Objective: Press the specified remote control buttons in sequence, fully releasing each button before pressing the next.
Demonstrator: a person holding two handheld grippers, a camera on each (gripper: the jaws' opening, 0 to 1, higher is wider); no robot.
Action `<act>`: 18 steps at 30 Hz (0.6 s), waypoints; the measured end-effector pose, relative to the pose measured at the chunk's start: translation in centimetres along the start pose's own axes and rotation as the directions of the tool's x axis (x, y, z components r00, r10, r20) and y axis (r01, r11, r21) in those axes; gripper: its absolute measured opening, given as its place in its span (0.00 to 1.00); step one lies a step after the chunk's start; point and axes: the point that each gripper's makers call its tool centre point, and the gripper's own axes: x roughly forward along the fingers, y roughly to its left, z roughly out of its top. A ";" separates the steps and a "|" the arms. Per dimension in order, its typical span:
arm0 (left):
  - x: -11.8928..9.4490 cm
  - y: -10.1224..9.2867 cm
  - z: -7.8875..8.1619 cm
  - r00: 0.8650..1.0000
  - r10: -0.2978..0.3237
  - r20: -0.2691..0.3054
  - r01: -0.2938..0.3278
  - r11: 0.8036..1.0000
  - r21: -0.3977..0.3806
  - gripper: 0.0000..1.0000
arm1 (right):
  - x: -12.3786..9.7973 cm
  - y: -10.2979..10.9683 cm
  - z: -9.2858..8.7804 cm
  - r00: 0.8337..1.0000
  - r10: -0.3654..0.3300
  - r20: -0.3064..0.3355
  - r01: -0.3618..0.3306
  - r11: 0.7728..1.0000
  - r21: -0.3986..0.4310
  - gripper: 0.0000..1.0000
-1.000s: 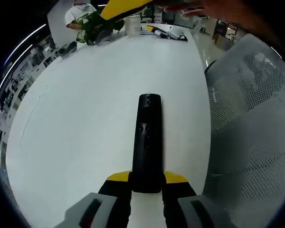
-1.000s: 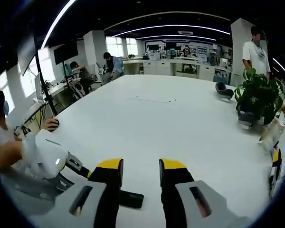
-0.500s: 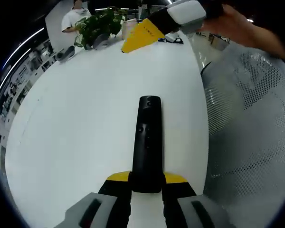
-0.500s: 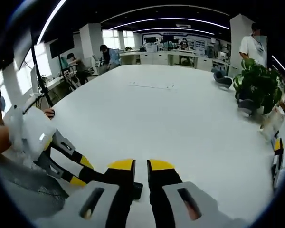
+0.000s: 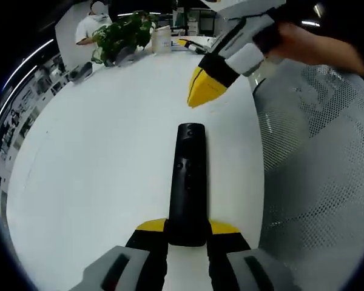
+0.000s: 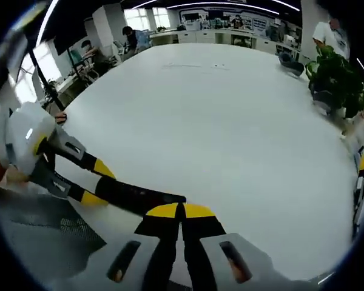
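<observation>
Remote control (image 5: 188,185) pinched by left gripper (image 5: 188,233); right gripper (image 5: 207,88), jaws now pressed together, descended toward buttons, probably pre-press.

A large white table (image 5: 97,151); a potted plant (image 5: 118,36) stands at its far edge.

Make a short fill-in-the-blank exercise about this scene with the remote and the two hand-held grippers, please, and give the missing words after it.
1. The left hand-held gripper is shut on the black ____.
2. The right hand-held gripper has yellow tips, and its jaws are ____.
3. The remote lies on a ____ table.
4. A potted ____ stands at the table's far end.

Missing words: remote; shut; white; plant
</observation>
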 end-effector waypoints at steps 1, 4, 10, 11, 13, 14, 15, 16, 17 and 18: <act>0.0 0.0 0.0 1.000 -0.001 0.000 0.001 1.000 0.004 0.24 | 0.0 0.2 0.0 1.000 0.009 -0.001 -0.009 1.000 0.007 0.00; 0.1 -0.2 0.1 1.000 -0.008 0.005 0.008 1.000 0.016 0.24 | 0.2 0.2 0.0 1.000 0.009 0.002 -0.009 1.000 0.006 0.00; 0.1 -0.5 0.2 1.000 -0.020 0.005 0.019 0.999 0.035 0.24 | 0.8 0.3 -0.7 0.999 0.014 -0.038 -0.013 1.000 0.017 0.00; 0.1 -0.5 0.3 1.000 -0.023 0.007 0.023 0.999 0.042 0.24 | 0.8 0.3 -0.7 0.999 0.014 -0.039 -0.013 1.000 0.017 0.00; 0.2 -0.6 0.3 1.000 -0.025 0.008 0.025 0.999 0.043 0.24 | 1.1 0.3 -1.0 0.999 0.012 -0.050 -0.011 1.000 0.014 0.00; 0.1 -0.6 0.3 1.000 -0.026 0.007 0.026 0.999 0.043 0.24 | 1.1 0.4 -1.1 0.998 0.012 -0.057 -0.011 1.000 0.012 0.00; 0.2 -0.6 0.3 1.000 -0.028 0.007 0.027 0.999 0.043 0.24 | 1.1 0.4 -1.2 0.998 0.012 -0.060 -0.012 1.000 0.011 0.00; 0.2 -0.6 0.3 1.000 -0.028 0.006 0.027 0.999 0.044 0.24 | 1.2 0.4 -1.2 0.998 0.012 -0.062 -0.012 1.000 0.010 0.00; 0.2 -0.6 0.3 1.000 -0.028 0.007 0.028 0.999 0.042 0.24 | 1.3 0.4 -1.3 0.998 0.009 -0.068 -0.009 1.000 0.007 0.00; 0.2 -0.6 0.3 1.000 -0.028 0.008 0.027 0.999 0.040 0.24 | 1.3 0.4 -1.4 0.997 0.007 -0.073 -0.007 1.000 0.003 0.00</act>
